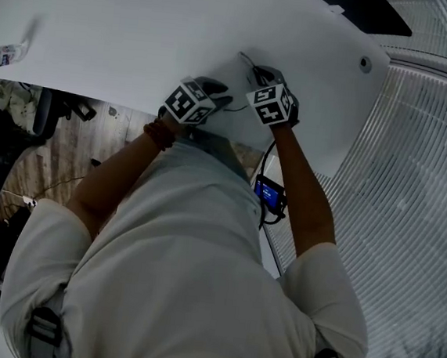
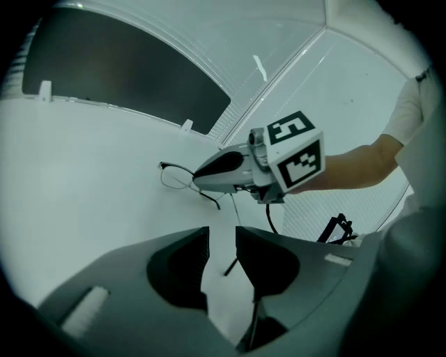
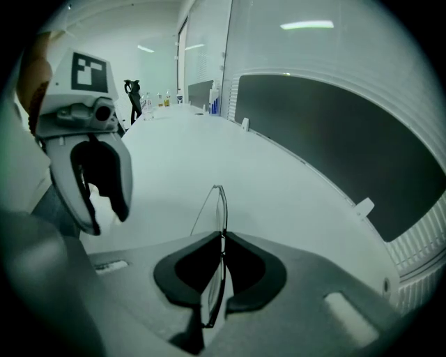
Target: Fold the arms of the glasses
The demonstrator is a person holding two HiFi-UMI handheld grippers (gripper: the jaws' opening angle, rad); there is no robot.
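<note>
Thin dark wire glasses [image 3: 221,206], clear lenses, arms out, low over the white table [image 3: 279,181] — front frame pinched between the right gripper [image 3: 223,240] jaws. Left gripper [image 2: 221,237] close by — jaws apart, gripping nothing.

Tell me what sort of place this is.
Probably an office or meeting room: a long white table, a ribbed wall beside it, and bottles standing at the table's far end.
</note>
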